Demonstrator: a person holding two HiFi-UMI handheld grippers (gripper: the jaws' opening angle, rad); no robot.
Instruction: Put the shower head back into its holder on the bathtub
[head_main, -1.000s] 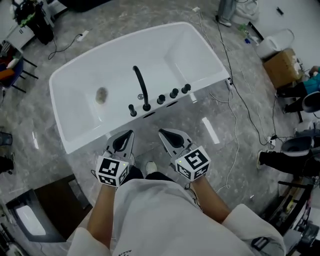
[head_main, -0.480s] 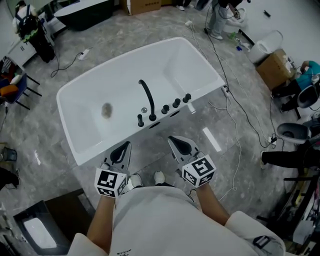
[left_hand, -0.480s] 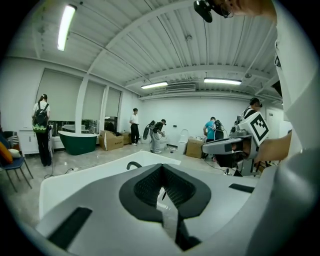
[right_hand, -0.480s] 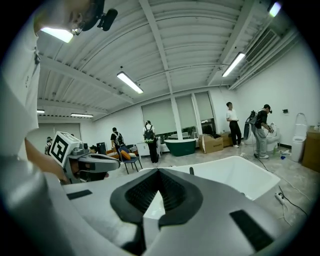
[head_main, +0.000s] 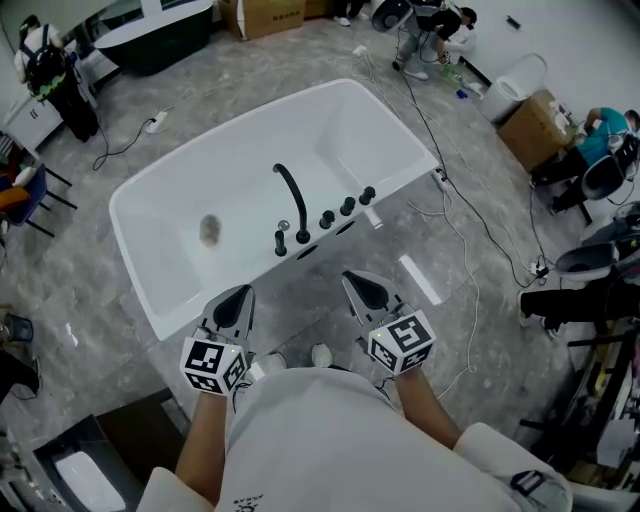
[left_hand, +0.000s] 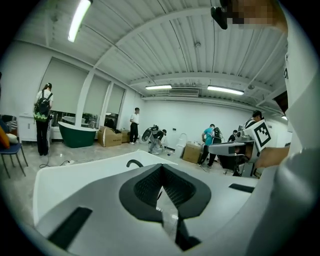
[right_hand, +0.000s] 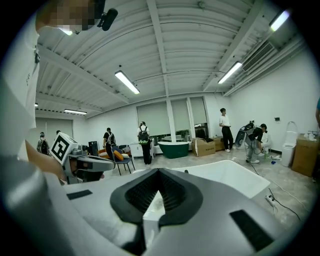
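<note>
Both claws were pressed together, empty; the shower head stood upright, seemingly seated on the bathtub rim; one o'clock from the nearer left gripper, ten o'clock from the right gripper.

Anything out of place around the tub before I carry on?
Nothing spilled or broken shows. Two things stand out. Loose cables trail over the floor just beside the bathtub, and a white strip lies loose on the floor near its tap side. Both could catch a foot.
</note>
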